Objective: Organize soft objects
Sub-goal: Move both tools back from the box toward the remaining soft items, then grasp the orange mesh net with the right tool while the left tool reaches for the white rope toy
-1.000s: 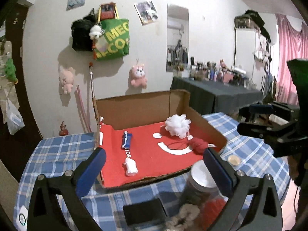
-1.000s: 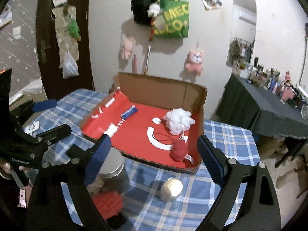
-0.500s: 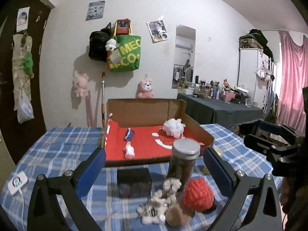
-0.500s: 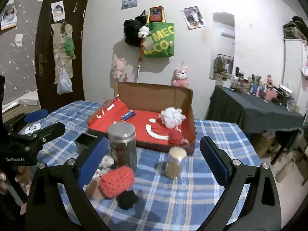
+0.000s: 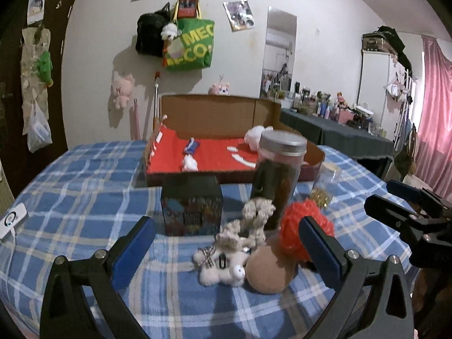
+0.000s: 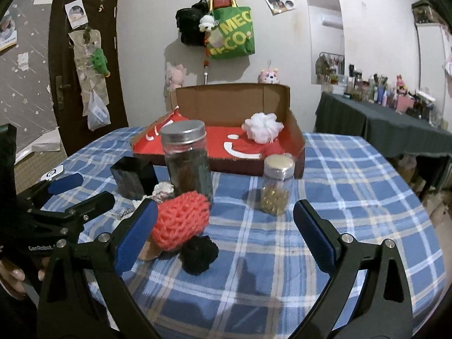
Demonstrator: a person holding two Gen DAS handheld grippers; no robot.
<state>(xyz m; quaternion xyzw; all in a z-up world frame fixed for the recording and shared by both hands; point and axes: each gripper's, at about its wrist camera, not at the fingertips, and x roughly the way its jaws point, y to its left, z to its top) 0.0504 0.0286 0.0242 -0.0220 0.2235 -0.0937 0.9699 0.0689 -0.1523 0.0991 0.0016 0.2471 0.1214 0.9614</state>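
Two grippers, left gripper [image 5: 226, 243] and right gripper [image 6: 226, 226], stand spread and empty over the red crochet ball [image 6: 180, 220] beside the tall jar [image 6: 186, 155].

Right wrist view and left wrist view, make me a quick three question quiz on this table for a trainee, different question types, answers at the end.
1. True or false: the white pouf lies inside the cardboard box.
2. Which stands nearer the red crocheted ball? A) tall steel-lidded jar B) small gold-lidded jar
3. Fill in: both the left gripper and the right gripper are ____, holding nothing.

Key: 1 true; 2 A; 3 open.
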